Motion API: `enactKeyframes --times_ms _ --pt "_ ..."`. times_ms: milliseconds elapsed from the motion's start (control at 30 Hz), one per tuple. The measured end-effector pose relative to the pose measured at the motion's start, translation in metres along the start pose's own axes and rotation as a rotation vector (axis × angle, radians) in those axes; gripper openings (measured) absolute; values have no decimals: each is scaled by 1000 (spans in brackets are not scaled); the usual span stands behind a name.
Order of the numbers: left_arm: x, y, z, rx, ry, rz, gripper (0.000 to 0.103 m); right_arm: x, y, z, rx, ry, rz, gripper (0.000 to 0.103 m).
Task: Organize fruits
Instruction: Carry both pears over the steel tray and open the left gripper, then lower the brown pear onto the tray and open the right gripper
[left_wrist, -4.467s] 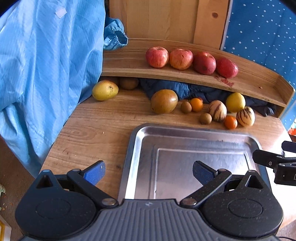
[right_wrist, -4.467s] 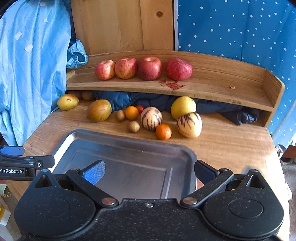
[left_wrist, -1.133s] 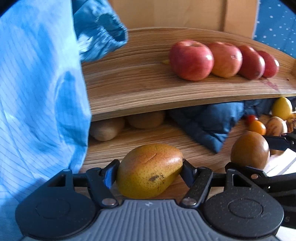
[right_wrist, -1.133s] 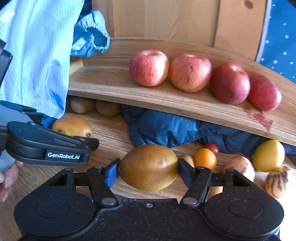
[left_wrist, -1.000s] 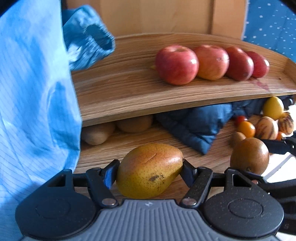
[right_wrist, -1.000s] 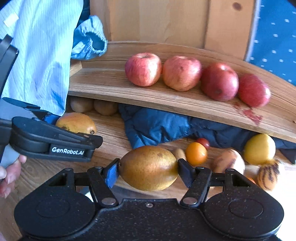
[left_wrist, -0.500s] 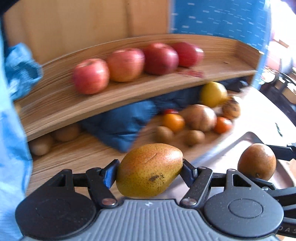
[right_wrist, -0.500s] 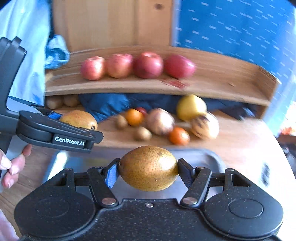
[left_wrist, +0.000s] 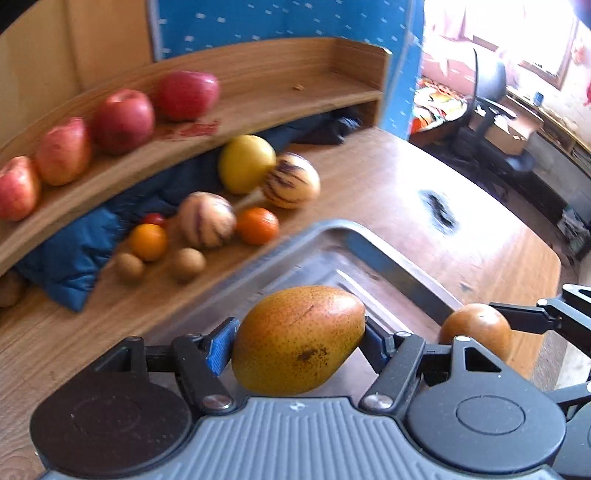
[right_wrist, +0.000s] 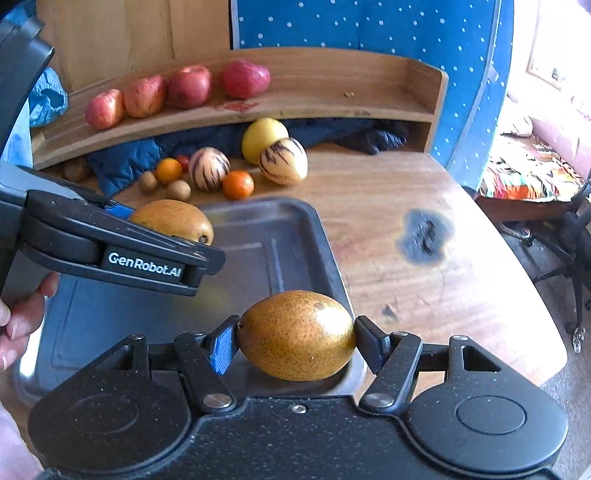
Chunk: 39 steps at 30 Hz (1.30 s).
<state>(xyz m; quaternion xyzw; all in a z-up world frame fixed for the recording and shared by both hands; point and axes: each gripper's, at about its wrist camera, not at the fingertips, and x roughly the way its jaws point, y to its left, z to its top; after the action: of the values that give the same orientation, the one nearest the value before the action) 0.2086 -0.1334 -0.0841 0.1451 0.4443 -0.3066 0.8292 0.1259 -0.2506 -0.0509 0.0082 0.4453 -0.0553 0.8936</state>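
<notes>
A: What sits nearest the metal tray (right_wrist: 325, 236)?

B: Two pears, each held above it. The left gripper (left_wrist: 297, 341) has its jaws clamped on the speckled yellow pear (left_wrist: 299, 339), lengthwise across the jaws, over the tray's near part. The right gripper (right_wrist: 295, 338) has its jaws pinched on the brown pear (right_wrist: 295, 334), above the tray's near right corner.

A: Do the two grippers touch?

B: No. In the right wrist view the left gripper reaches in from the tray's left side, a hand (right_wrist: 18, 317) around its handle, and its pear hangs over the tray's far left part. In the left wrist view the brown pear shows at the tray's right edge, apart from the yellow one.

A: And the tray itself?

B: It lies flat on the wooden tabletop (right_wrist: 424, 295), and its visible floor is bare metal.

A: Beyond the tray?

B: Just past its far rim lie loose fruits on the tabletop: two small brown round fruits (right_wrist: 177, 190), two oranges (right_wrist: 238, 184), two striped melons (right_wrist: 282, 160), a tiny red fruit (right_wrist: 183, 160) and, farthest of these, a yellow round fruit (right_wrist: 264, 138). Behind them lies a dark blue cloth (right_wrist: 140, 155), tucked under the shelf (right_wrist: 314, 103).

A: On the shelf?

B: Four red apples (right_wrist: 188, 86) in a row, well beyond the tray, touching or nearly so. A red smear (right_wrist: 236, 106) marks the board beside the rightmost apple.
</notes>
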Motion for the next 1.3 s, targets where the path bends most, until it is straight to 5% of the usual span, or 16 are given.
enactKeyframes --times_ms 533,900,1300 --pt "3 -16 -20 -47 114 98 74 -4 3 -15 -128 -8 76 70" --pt "-21 -21 -37 -134 89 190 92 -24 -7 -30 -180 -47 141 85" --pt "-66 -24 -72 -234 102 296 99 -36 -27 -47 -178 -36 220 99"
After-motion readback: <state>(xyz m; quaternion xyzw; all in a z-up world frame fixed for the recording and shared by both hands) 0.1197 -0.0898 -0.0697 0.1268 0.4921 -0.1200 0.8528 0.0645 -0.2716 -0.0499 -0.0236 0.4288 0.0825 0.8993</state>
